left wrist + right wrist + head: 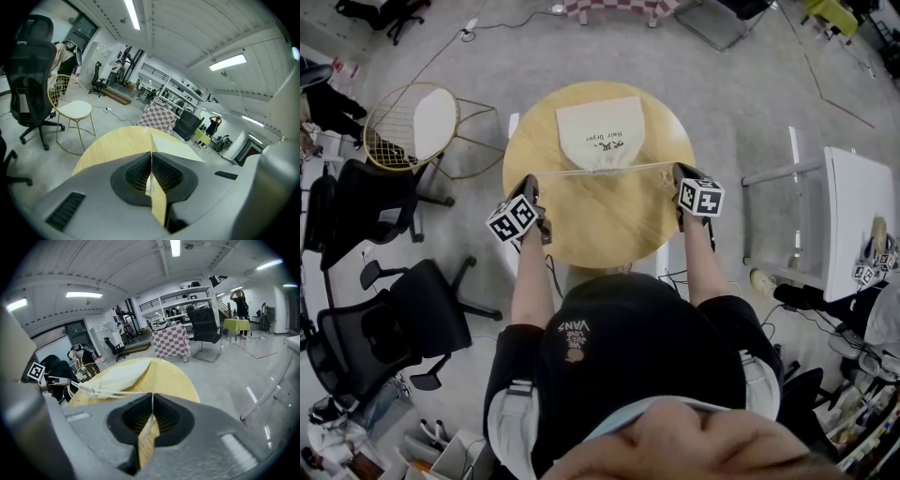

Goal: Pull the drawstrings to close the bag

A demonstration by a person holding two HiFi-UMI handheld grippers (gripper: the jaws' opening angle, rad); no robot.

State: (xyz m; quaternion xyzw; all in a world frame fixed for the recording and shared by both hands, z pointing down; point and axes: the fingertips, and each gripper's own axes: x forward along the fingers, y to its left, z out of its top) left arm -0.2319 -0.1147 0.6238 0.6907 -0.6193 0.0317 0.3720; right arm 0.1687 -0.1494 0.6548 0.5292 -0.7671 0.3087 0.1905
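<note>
A cream drawstring bag (600, 131) lies flat on the far half of the round wooden table (600, 230), its mouth toward me and gathered into folds. Its drawstring (581, 172) runs taut in a straight line across the table between the two grippers. My left gripper (531, 183) is shut on the string's left end and my right gripper (680, 172) is shut on its right end. In the right gripper view the bag (117, 375) and the cord (117, 392) lead into the closed jaws. The left gripper view shows the bag (176, 147) beyond shut jaws.
A gold wire chair (417, 127) with a white seat stands left of the table. Two black office chairs (366, 216) (427, 309) are at my left. A white table (853, 216) is at the right. A checkered cloth (614, 7) is beyond the table.
</note>
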